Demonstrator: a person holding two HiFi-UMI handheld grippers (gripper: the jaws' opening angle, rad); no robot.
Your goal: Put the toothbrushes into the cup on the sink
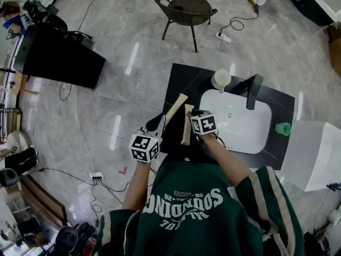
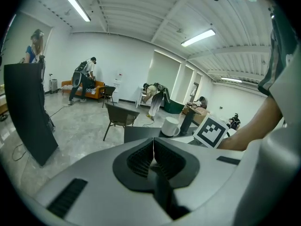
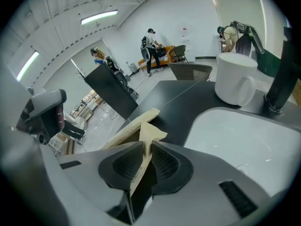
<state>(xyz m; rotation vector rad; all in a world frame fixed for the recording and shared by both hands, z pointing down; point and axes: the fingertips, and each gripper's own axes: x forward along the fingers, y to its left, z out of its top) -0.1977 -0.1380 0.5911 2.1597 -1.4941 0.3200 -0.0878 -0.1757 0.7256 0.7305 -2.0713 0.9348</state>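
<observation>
right gripper (image 3: 146, 161): clamped on a paper-wrapped toothbrush (image 3: 149, 131), packet end sticking out past the jaws
left gripper (image 2: 154, 157): jaws pressed together, nothing between them (far as I can see)
second toothbrush (image 1: 175, 110): also wrapped, lying on the dark counter (image 1: 184, 79), just beside the held one
white cup (image 1: 221, 79): at the back of the sink (image 1: 242, 137) by the tap (image 1: 251, 89), well apart from both toothbrushes

Glossy grey floor (image 1: 133, 63) w/ dark chair (image 1: 186, 8), black board (image 1: 58, 57) – strip lights (image 2: 78, 6) overhead, white walls.
</observation>
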